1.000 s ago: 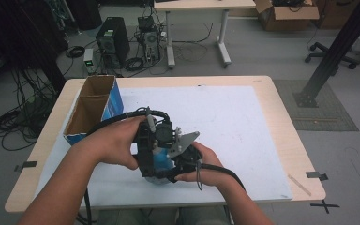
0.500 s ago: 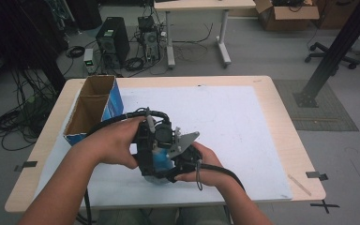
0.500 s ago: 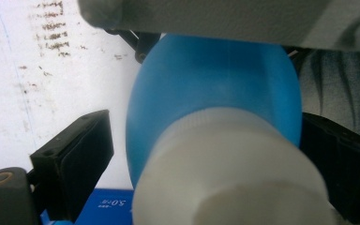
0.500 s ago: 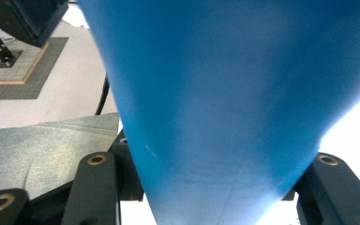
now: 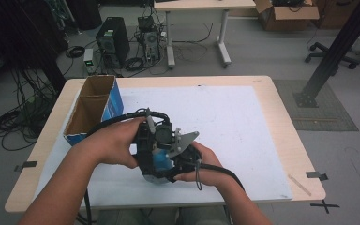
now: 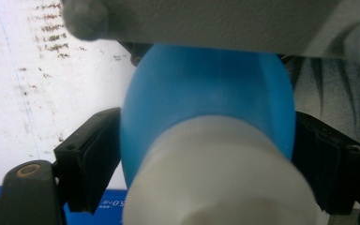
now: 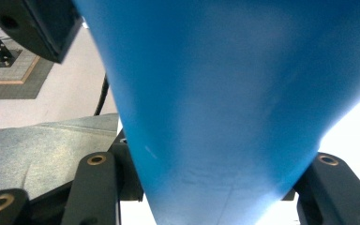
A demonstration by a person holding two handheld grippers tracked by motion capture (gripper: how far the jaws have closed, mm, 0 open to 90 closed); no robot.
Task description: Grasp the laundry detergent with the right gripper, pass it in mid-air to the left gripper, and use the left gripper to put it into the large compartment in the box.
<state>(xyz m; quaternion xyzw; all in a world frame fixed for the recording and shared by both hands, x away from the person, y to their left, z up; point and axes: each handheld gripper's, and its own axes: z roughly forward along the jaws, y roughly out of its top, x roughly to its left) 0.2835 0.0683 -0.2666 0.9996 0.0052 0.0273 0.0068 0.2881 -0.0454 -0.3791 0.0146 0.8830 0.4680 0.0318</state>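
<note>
One white sheet covering wooden table

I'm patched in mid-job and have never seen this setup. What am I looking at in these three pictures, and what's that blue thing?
There is no robot arm here. A person at a table holds a hand-operated two-jaw gripper in each hand. The high view looks down from above the person's side: the left gripper and right gripper meet near the front of a white sheet. A long open cardboard box with blue sides lies at the table's left.

The other two pictures come from cameras riding on the grippers, looking along their own black jaws. In the left gripper view, the jaws press both sides of a blue bottle with a white cap facing the camera. In the right gripper view, the same blue body sits between that gripper's jaws. So both grippers appear to grip one bottle.
</note>
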